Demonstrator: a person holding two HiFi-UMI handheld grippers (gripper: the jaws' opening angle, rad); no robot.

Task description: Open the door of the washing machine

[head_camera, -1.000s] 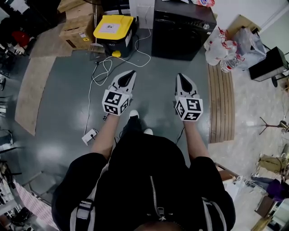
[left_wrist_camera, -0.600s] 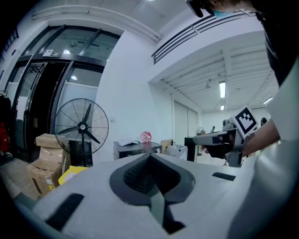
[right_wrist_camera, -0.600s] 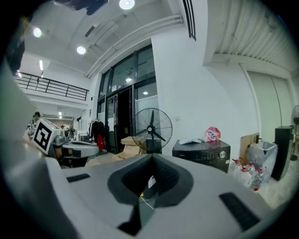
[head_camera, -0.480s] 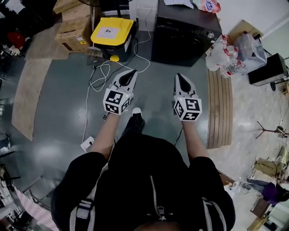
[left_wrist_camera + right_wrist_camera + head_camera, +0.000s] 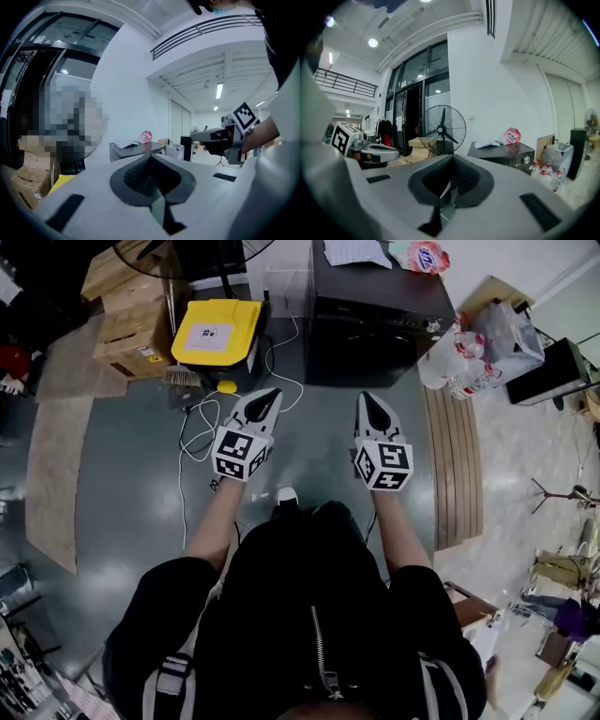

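Note:
The black washing machine stands against the far wall with its door shut; it also shows in the left gripper view and the right gripper view. A paper and a pink bag lie on its top. My left gripper and right gripper are held side by side over the grey floor, both a short way in front of the machine and pointing toward it. Each is shut with nothing between its jaws, which meet at a point.
A yellow-lidded bin and cardboard boxes stand left of the machine, with white cable looping on the floor. Bags of bottles and a slatted wooden board lie to its right. A standing fan is at the left.
The person has walked forward, so the washing machine now lies closer to both grippers. The grippers keep their side-by-side pose and stay shut.

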